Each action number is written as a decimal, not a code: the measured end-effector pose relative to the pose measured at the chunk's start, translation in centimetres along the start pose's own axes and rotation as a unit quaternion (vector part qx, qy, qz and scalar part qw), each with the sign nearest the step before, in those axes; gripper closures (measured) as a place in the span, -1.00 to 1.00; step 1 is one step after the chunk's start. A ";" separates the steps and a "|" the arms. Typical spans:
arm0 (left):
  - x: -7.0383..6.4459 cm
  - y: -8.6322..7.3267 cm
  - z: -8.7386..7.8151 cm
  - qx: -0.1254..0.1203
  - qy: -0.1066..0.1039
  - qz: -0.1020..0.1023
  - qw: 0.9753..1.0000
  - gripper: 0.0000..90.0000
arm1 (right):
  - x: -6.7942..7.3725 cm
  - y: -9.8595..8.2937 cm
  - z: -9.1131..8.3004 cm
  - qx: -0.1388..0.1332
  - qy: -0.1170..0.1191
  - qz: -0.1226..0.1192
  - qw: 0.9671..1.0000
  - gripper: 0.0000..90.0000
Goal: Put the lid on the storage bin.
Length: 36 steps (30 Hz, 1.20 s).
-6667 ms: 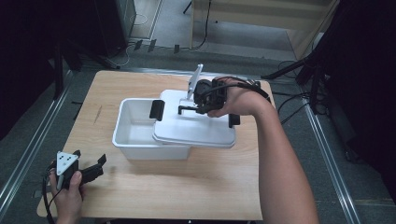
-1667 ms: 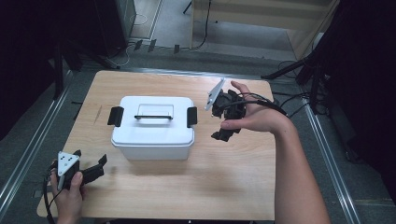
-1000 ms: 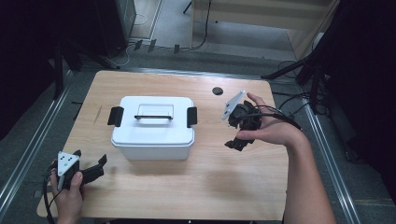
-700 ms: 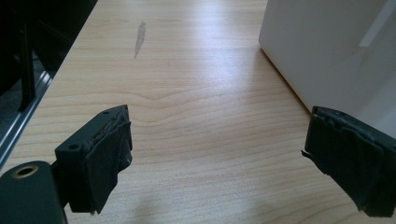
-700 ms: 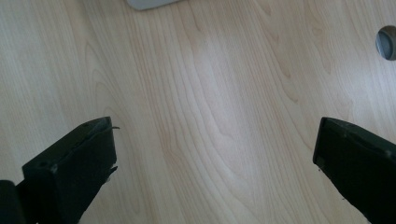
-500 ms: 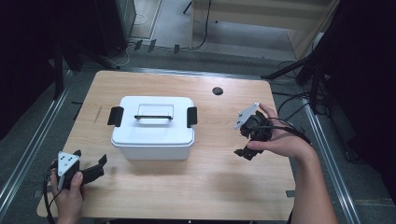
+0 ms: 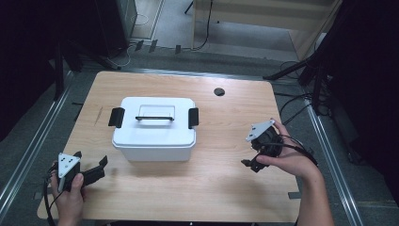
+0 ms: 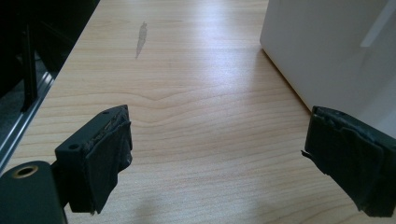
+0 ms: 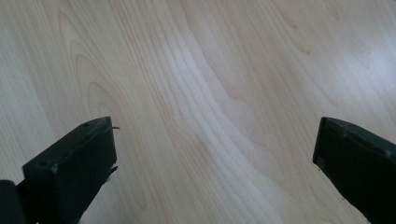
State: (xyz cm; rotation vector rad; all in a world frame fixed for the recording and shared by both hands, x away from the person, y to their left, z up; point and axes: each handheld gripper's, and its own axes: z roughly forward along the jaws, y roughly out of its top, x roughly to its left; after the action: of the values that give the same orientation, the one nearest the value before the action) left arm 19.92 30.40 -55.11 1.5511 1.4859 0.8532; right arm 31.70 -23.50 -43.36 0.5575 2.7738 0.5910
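A white plastic box [image 7: 154, 129] stands on the wooden table [image 7: 221, 188], its lid on, with a black handle on top and a black clip at each end. My left gripper [image 7: 96, 170] rests near the front left corner, open and holding nothing; in the left gripper view [image 8: 219, 154] the box's white wall [image 8: 327, 51] rises just past the right jaw. My right gripper [image 7: 252, 156] hovers over the right side of the table, well clear of the box. In the right gripper view [image 9: 215, 168] its jaws stand wide apart over bare wood.
A small dark round hole [image 7: 219, 91] sits near the table's far edge. A faint grey smudge [image 8: 141, 37] marks the wood left of the box. Metal rails and cables run along both sides of the table, beyond its edges.
The lid, earlier held askew over the box by the right gripper, now sits on it. The right gripper has since drawn away to the right and toward the front. The left gripper has stayed put.
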 end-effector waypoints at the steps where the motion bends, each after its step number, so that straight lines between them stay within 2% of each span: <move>1: 0.0 0.0 0.0 0.001 0.000 0.000 1.000 -0.82 | 0.1 -0.4 0.2 -0.001 -0.001 0.002 1.000 -1.00; 9: 0.0 0.0 0.0 0.001 0.000 0.000 1.000 -0.82 | 0.8 -3.8 1.2 -0.033 -0.016 0.035 0.999 -1.00; 18: -0.1 0.0 0.0 0.000 0.000 0.000 1.000 -0.82 | 1.5 -6.6 2.1 -0.070 -0.017 0.062 0.995 -1.00; 26: 0.0 0.0 -0.1 0.000 0.000 0.000 1.000 -0.82 | 2.0 -8.7 2.8 -0.081 -0.019 0.085 0.993 -1.00; 31: 0.0 0.0 -0.1 0.001 -0.001 0.000 1.000 -0.82 | 2.3 -10.3 3.3 -0.089 -0.025 0.105 0.990 -1.00; 36: 0.0 0.0 -0.1 0.001 -0.001 0.001 1.000 -0.82 | 2.6 -11.8 3.6 -0.115 -0.022 0.126 0.985 -1.00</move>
State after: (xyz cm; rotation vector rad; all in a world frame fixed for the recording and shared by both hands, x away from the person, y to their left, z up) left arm 19.83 30.36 -55.09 1.5556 1.4844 0.8514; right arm 26.78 -31.17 -52.06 0.8635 2.5642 0.9260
